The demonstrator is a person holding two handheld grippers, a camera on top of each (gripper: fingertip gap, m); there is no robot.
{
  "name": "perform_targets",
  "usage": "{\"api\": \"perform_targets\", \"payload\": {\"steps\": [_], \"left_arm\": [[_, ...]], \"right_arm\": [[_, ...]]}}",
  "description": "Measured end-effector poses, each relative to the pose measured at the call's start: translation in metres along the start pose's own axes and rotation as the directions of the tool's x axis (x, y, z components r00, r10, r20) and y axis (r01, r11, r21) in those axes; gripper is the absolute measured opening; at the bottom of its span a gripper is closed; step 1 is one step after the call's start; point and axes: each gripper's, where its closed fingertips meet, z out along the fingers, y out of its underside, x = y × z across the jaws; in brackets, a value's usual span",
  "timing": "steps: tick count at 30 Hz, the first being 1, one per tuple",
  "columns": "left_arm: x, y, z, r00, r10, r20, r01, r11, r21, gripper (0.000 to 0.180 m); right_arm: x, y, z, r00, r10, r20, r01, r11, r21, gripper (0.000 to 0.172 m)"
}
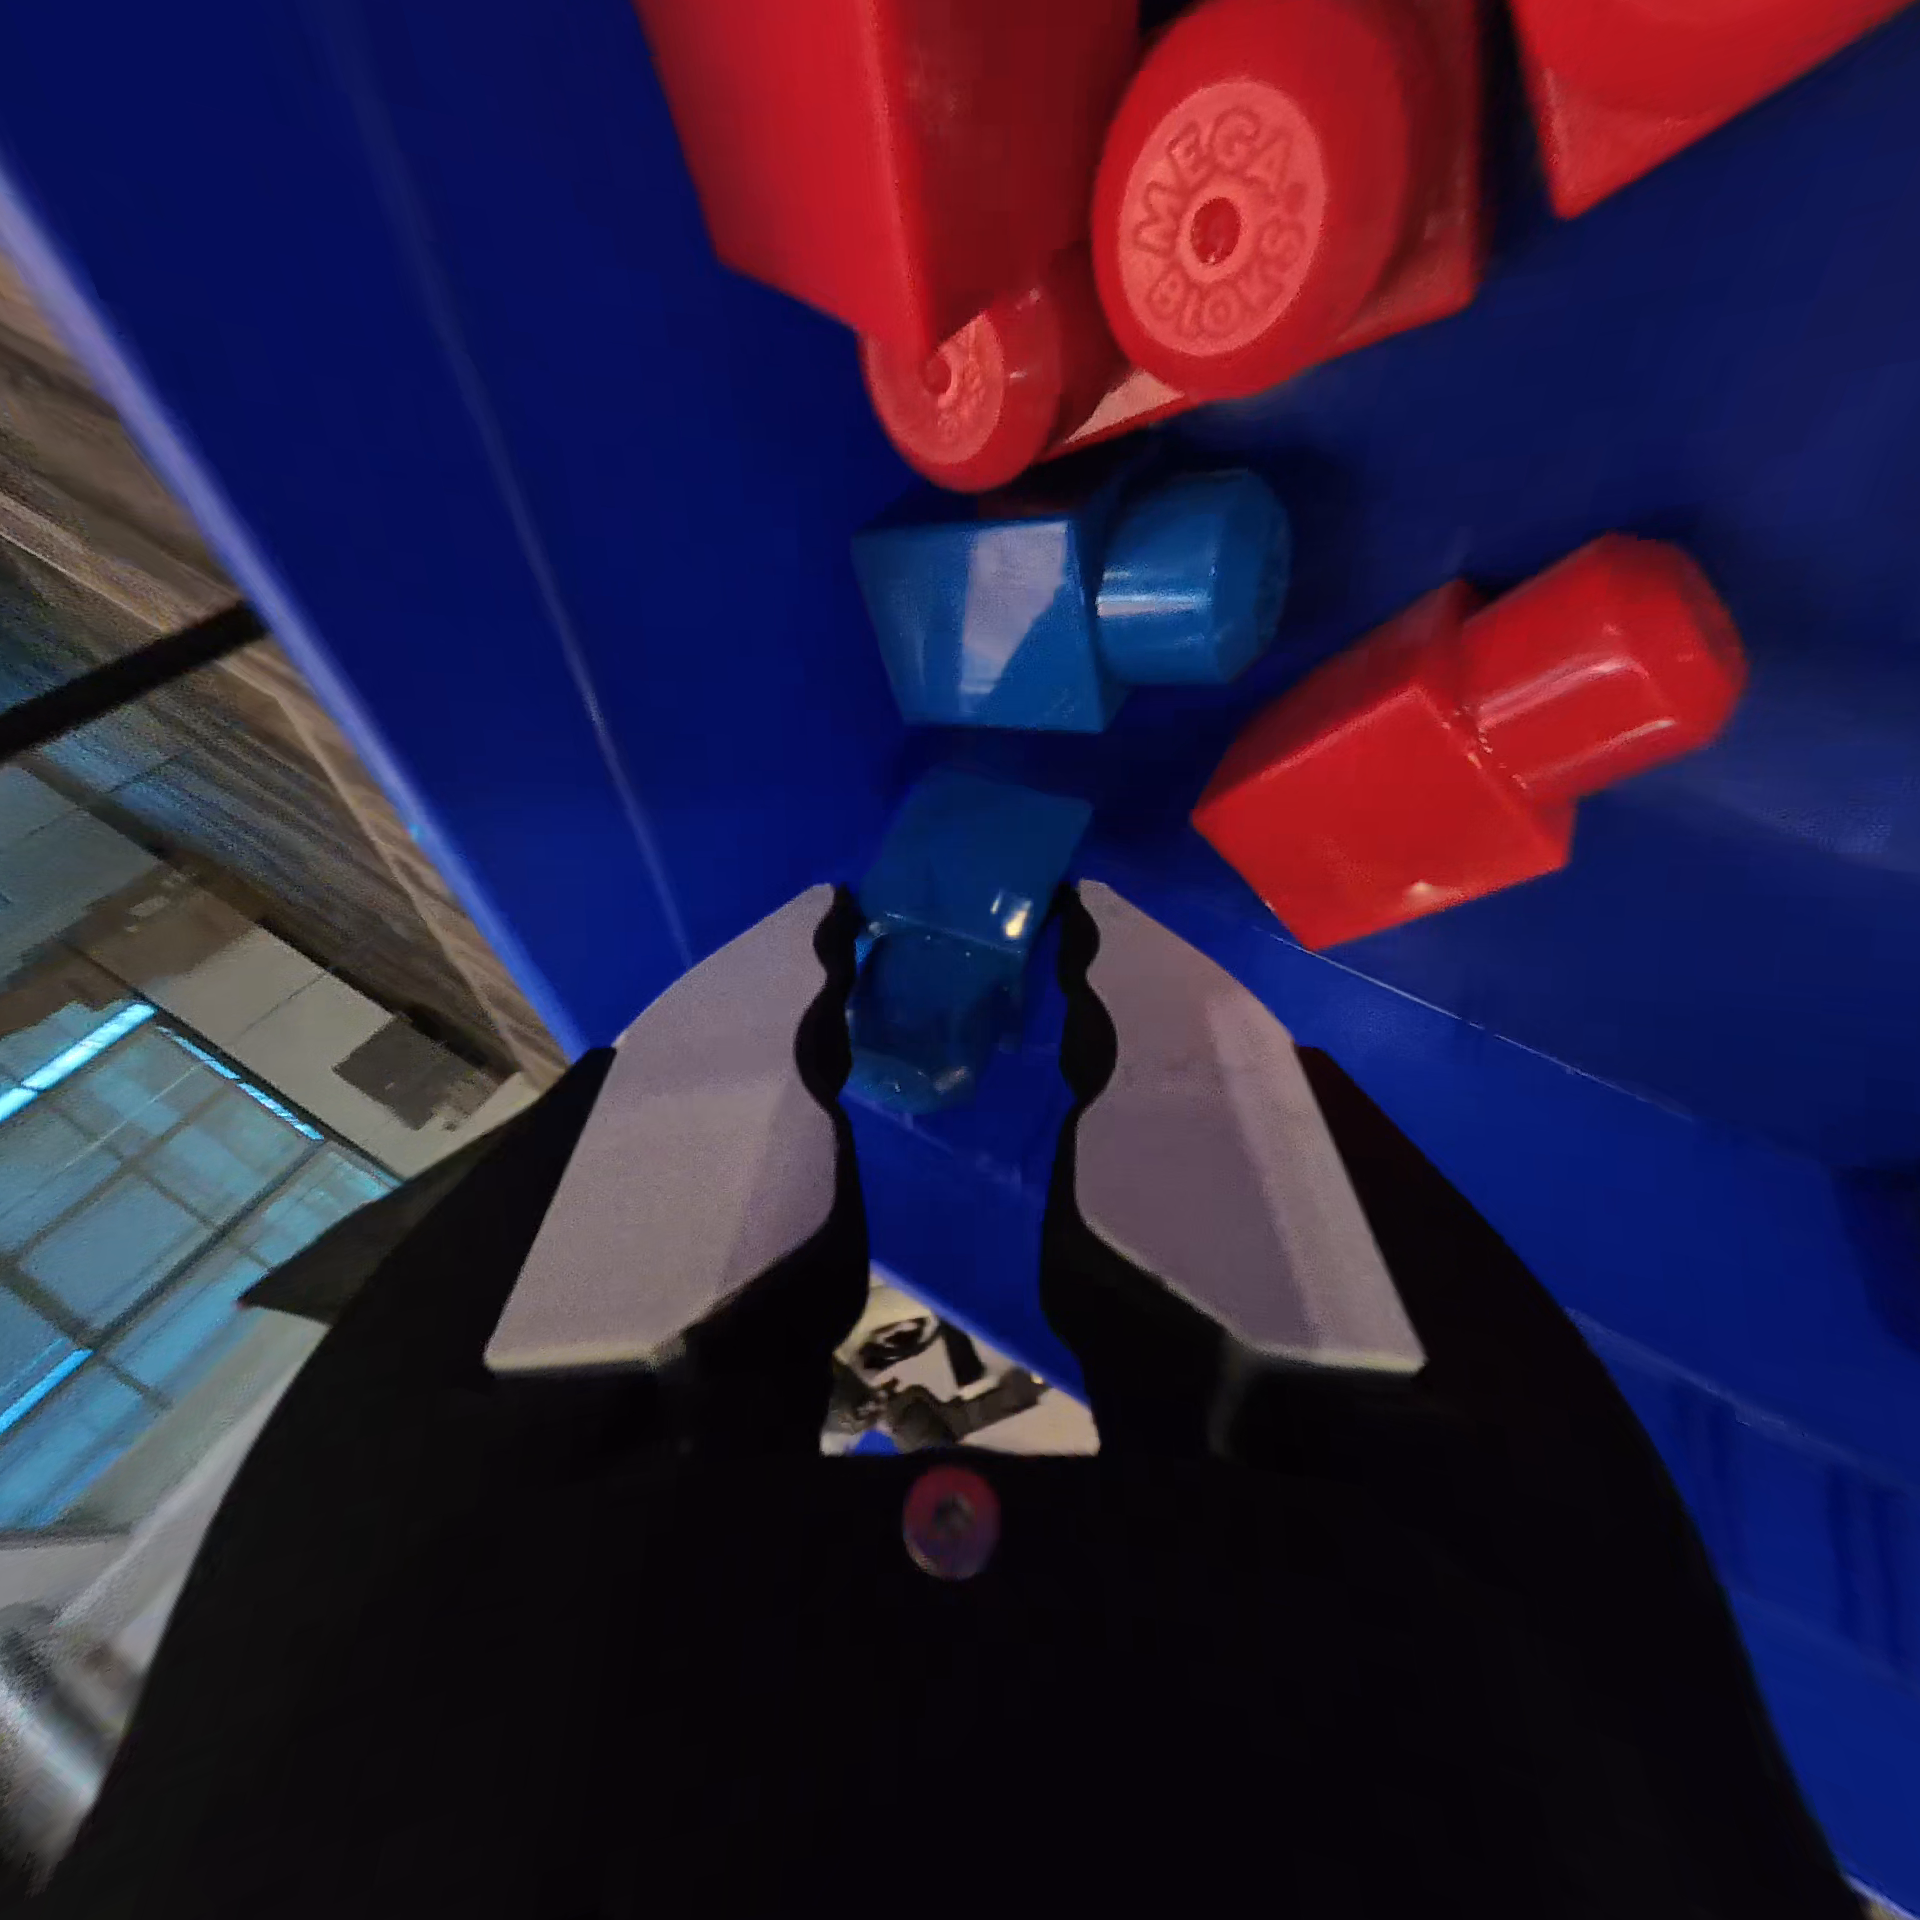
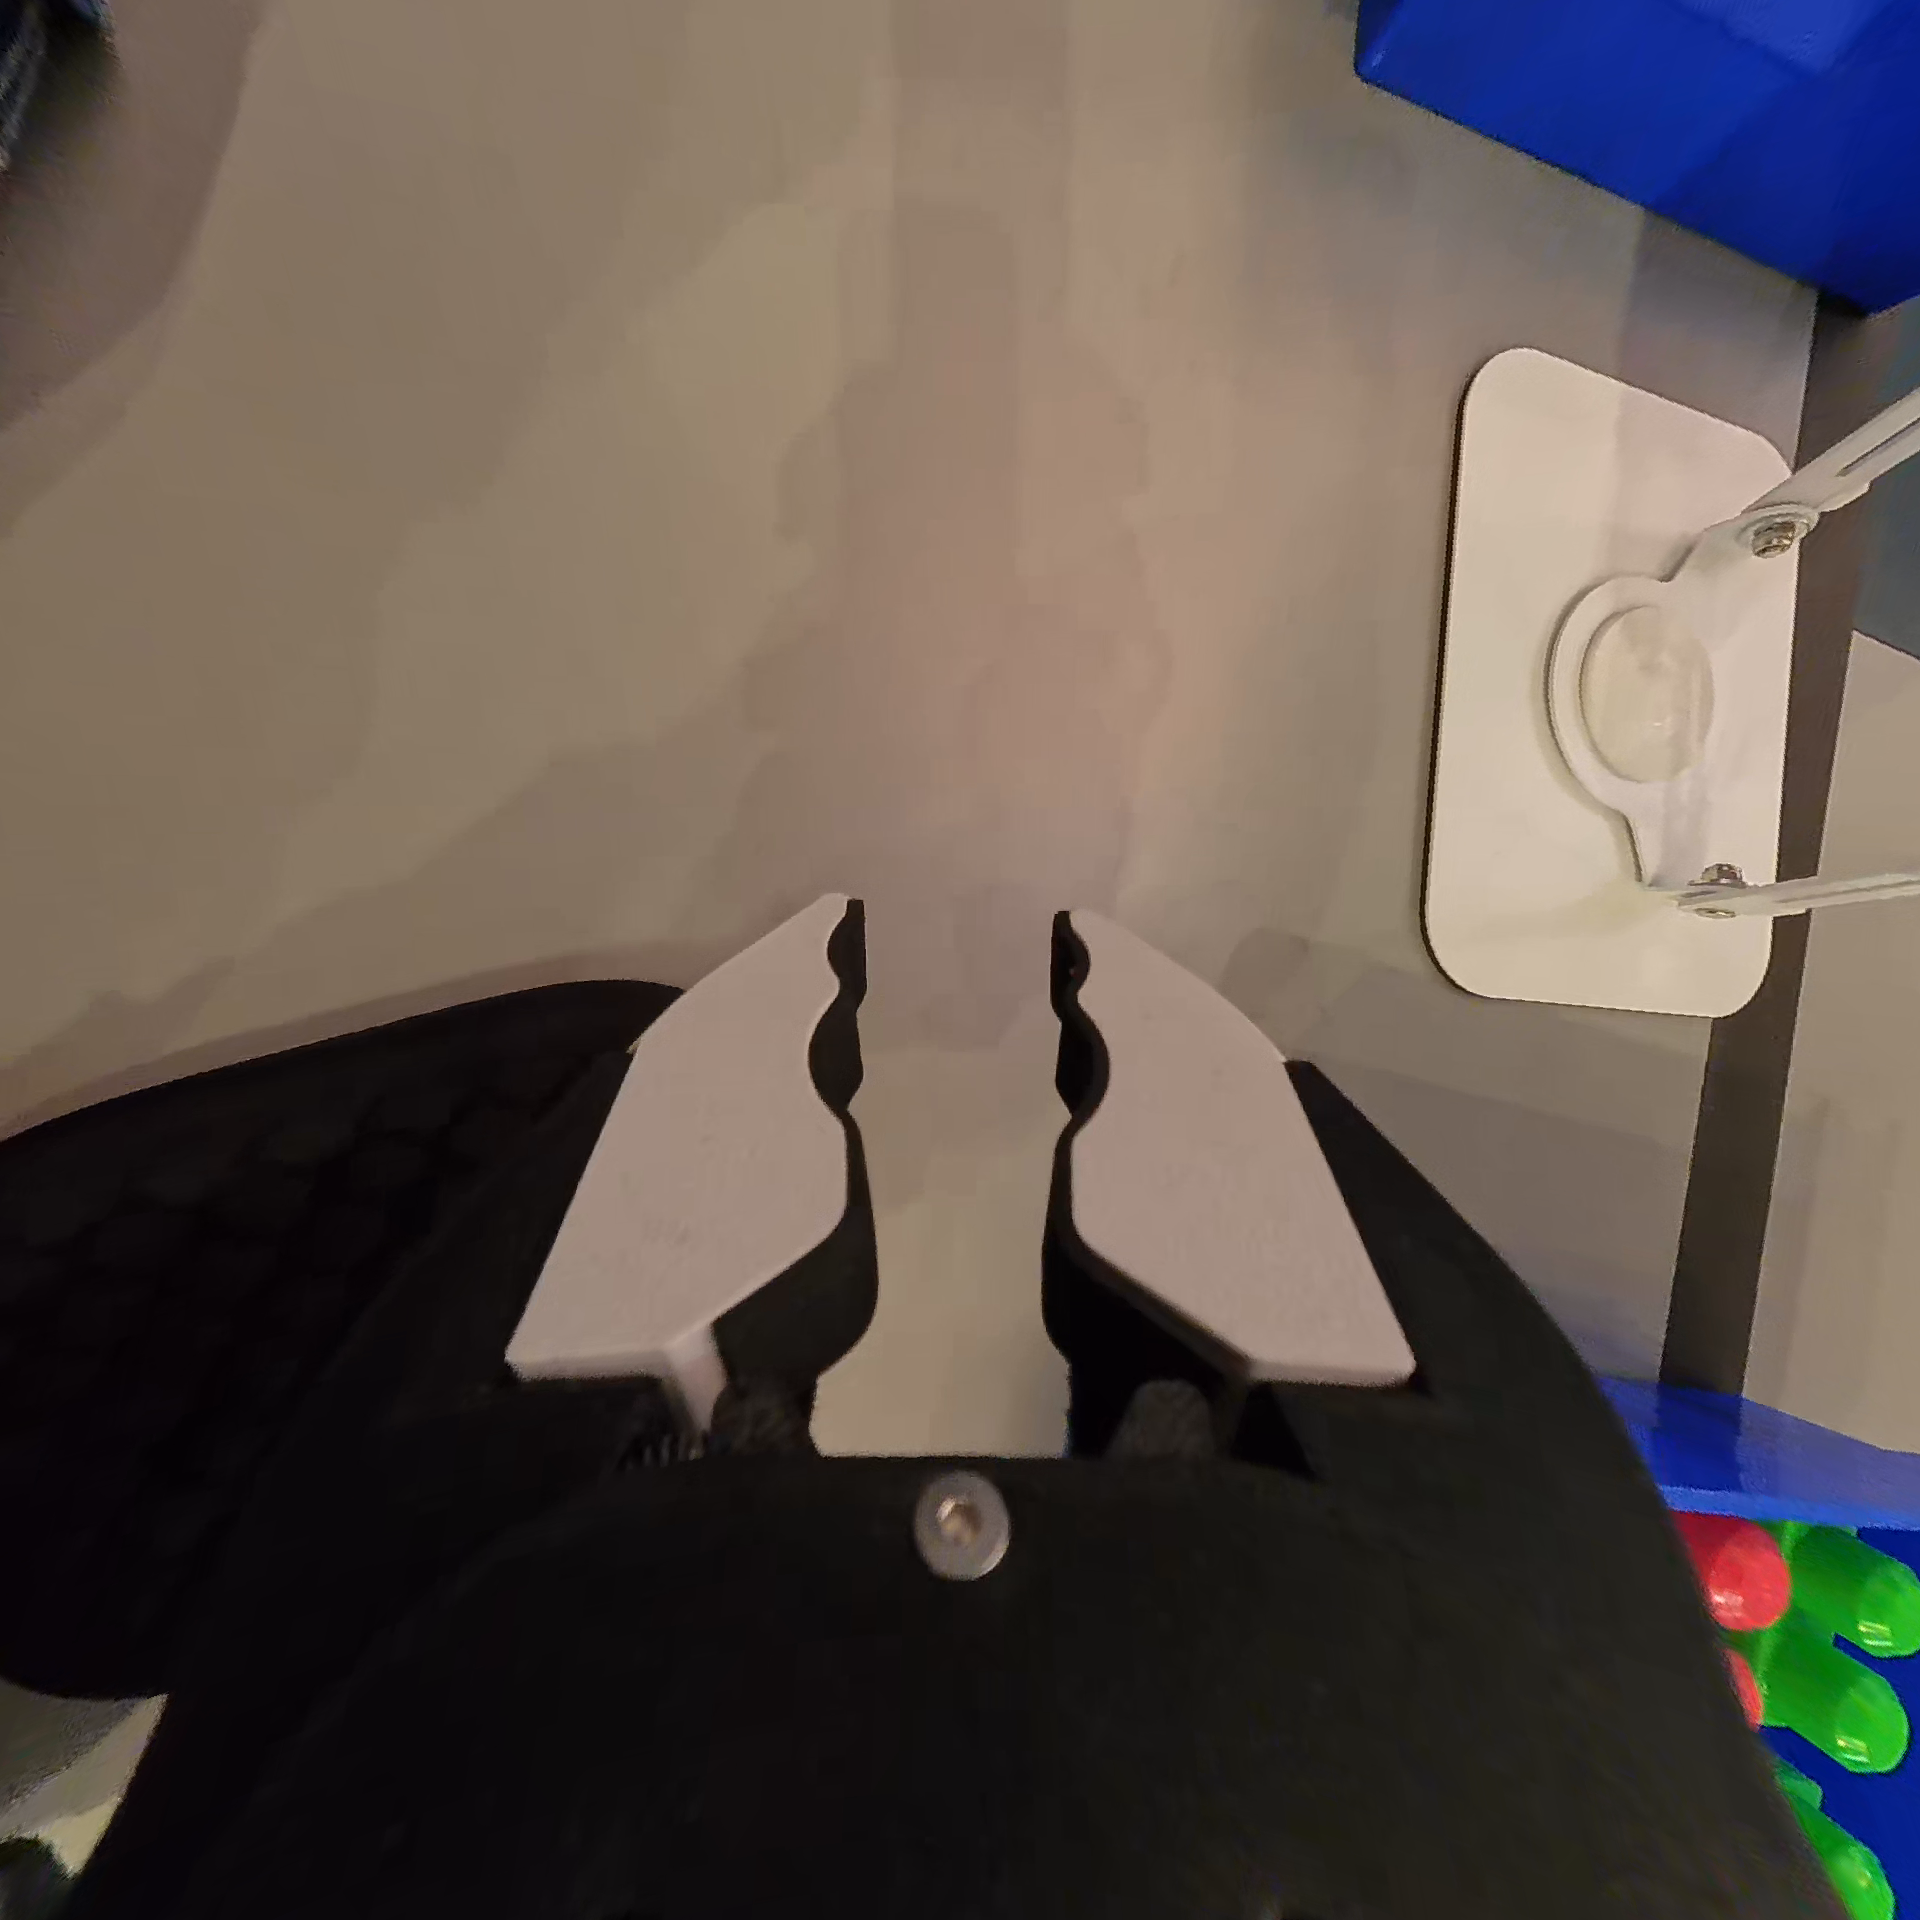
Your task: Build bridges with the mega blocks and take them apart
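In the left wrist view my left gripper (image 1: 956,904) reaches into a blue bin (image 1: 468,364). A small blue block (image 1: 935,966) lies between its fingers on the bin's floor. The jaws stand apart, and a strip of the bin shows between the block and the right pad (image 1: 1081,997), so the block is not clamped. A second blue block (image 1: 997,623) lies just beyond it, with a red block (image 1: 1455,748) to the right and larger red blocks (image 1: 1205,229) farther in. In the right wrist view my right gripper (image 2: 956,914) is open and empty over the grey table (image 2: 623,520).
A white plate with a clear suction mount (image 2: 1600,675) sits on the table to the right. A blue bin corner (image 2: 1662,135) shows at the top right. Another blue bin (image 2: 1766,1455) at the lower right holds green and red blocks (image 2: 1849,1621). A black object (image 2: 260,1195) lies at the left. Across from one pair of fingers to the other is roughly 60 cm.
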Motion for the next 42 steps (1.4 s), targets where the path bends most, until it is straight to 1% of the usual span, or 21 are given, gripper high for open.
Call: {"api": "perform_targets", "payload": {"steps": [1,3,6,9,12,15,17,19,22,23,25,27,28,30,33,36,37,38,40,42], "left_arm": [[0.001,0.003,-0.005,1.0,-0.023,-0.006,0.024,1.0,0.008,0.038],[-0.001,0.012,-0.019,0.999,-0.04,0.037,0.039,0.999,0.008,0.037],[0.01,0.019,-0.049,0.996,-0.081,0.033,0.079,0.995,0.057,0.037],[0.031,0.023,-0.084,0.995,-0.098,0.007,0.096,0.988,0.117,0.037],[0.062,0.017,-0.124,0.996,-0.079,-0.047,0.087,0.976,0.199,0.037],[0.1,-0.008,-0.171,0.995,-0.026,-0.095,0.054,0.949,0.309,0.036],[0.134,-0.028,-0.199,0.993,0.065,-0.103,-0.028,0.944,0.329,0.036],[0.17,-0.055,-0.226,0.981,0.165,-0.104,-0.12,0.931,0.346,0.036],[0.226,-0.101,-0.252,0.947,0.308,-0.095,-0.253,0.893,0.373,0.036],[0.247,-0.115,-0.253,0.93,0.353,-0.106,-0.291,0.879,0.377,0.036],[0.275,-0.135,-0.246,0.902,0.425,-0.075,-0.377,0.861,0.341,0.036],[0.298,-0.147,-0.234,0.875,0.475,-0.099,-0.422,0.845,0.327,0.036],[0.304,-0.151,-0.228,0.87,0.483,-0.102,-0.429,0.842,0.326,0.037],[0.317,-0.155,-0.221,0.859,0.488,-0.152,-0.417,0.842,0.343,0.036],[0.319,-0.157,-0.21,0.866,0.483,-0.129,-0.421,0.844,0.332,0.036],[0.323,-0.16,-0.211,0.874,0.458,-0.163,-0.376,0.849,0.371,0.037],[0.321,-0.16,-0.214,0.877,0.453,-0.162,-0.367,0.847,0.385,0.046],[0.316,-0.158,-0.22,0.889,0.434,-0.148,-0.346,0.846,0.405,0.051],[0.297,-0.145,-0.237,0.911,0.388,-0.138,-0.296,0.849,0.437,0.055],[0.253,-0.121,-0.247,0.947,0.317,-0.059,-0.262,0.863,0.432,0.056]], "right_arm": [[0.0,-0.001,0.0,1.0,0.001,0.002,-0.001,1.0,0.006,0.034],[0.0,-0.001,0.0,1.0,-0.002,0.0,0.002,1.0,0.009,0.034],[-0.001,-0.004,0.001,1.0,-0.006,-0.003,0.006,1.0,0.025,0.034],[-0.003,-0.007,0.003,1.0,-0.009,0.004,0.008,0.999,0.044,0.034],[-0.005,-0.009,0.006,1.0,-0.012,0.015,0.012,0.999,0.048,0.034],[-0.007,-0.012,0.008,1.0,-0.016,0.018,0.014,0.998,0.06,0.034],[-0.009,-0.013,0.008,1.0,-0.017,0.019,0.015,0.998,0.065,0.034],[-0.01,-0.013,0.008,1.0,-0.019,0.02,0.017,0.998,0.068,0.034],[-0.012,-0.014,0.007,1.0,-0.019,0.021,0.018,0.997,0.078,0.034],[-0.013,-0.014,0.007,1.0,-0.019,0.022,0.017,0.997,0.081,0.034],[-0.014,-0.013,0.007,1.0,-0.018,0.025,0.016,0.996,0.084,0.034],[-0.015,-0.011,0.008,0.999,-0.018,0.029,0.015,0.996,0.084,0.034],[-0.015,-0.01,0.008,0.999,-0.017,0.031,0.014,0.997,0.082,0.034],[-0.015,-0.008,0.009,0.999,-0.015,0.031,0.013,0.997,0.076,0.034],[-0.016,-0.007,0.01,0.999,-0.01,0.04,0.007,0.997,0.081,0.033],[-0.015,-0.006,0.011,0.999,-0.006,0.044,0.002,0.997,0.072,0.033],[-0.015,-0.005,0.012,0.999,-0.003,0.042,0.0,0.998,0.07,0.033],[-0.014,-0.004,0.011,0.999,0.0,0.04,-0.003,0.998,0.069,0.033],[-0.013,-0.002,0.01,0.999,0.009,0.036,-0.011,0.997,0.071,0.033],[-0.011,0.0,0.009,0.999,0.017,0.034,-0.02,0.997,0.073,0.033]]}}
